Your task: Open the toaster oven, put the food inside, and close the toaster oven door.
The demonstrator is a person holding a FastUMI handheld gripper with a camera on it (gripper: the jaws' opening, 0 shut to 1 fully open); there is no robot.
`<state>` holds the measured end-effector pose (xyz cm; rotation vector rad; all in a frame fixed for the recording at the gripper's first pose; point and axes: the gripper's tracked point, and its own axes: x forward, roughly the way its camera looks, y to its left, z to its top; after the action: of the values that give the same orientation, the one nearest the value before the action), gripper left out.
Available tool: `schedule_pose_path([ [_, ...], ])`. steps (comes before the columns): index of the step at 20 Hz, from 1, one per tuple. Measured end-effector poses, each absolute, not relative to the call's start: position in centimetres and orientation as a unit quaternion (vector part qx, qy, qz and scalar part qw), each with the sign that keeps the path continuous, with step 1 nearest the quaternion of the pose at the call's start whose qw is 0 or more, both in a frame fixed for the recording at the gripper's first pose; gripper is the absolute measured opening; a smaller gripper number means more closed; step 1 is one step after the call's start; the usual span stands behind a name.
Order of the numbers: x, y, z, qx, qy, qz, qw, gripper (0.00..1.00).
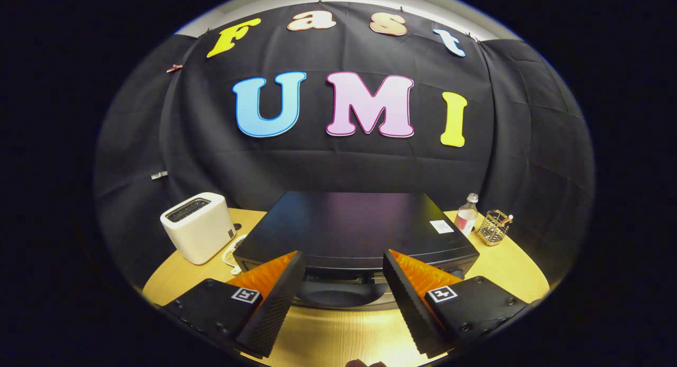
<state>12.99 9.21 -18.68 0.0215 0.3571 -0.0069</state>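
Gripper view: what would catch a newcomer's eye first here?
The wide black box-shaped toaster oven dominates the round wooden table, sitting just ahead of the open tool, whose fingers spread before its door. To the oven's left stands a white two-slot toaster; to its right, a small clear bottle and a wire holder.

The toaster oven (349,224) has a smooth, faintly glossy dark metal top, and the table (338,335) under it is light wood with fine grain. The white toaster (198,229) looks like matt plastic, the bottle (466,214) clear, the basket (493,227) wire.
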Motion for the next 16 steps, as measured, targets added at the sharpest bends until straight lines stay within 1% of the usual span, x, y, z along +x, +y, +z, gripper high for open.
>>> schedule_pose_path([
  [5,13.1,9.4,-22.0,0.015,0.219,-0.013,0.975,0.98],
  [6,13.2,9.4,-21.2,0.015,0.208,-0.015,0.978,0.99],
  [9,13.3,9.4,-22.0,0.022,0.222,-0.021,0.975,0.99],
  [16,12.0,9.7,-22.4,0.022,0.244,0.002,0.969,0.99],
])
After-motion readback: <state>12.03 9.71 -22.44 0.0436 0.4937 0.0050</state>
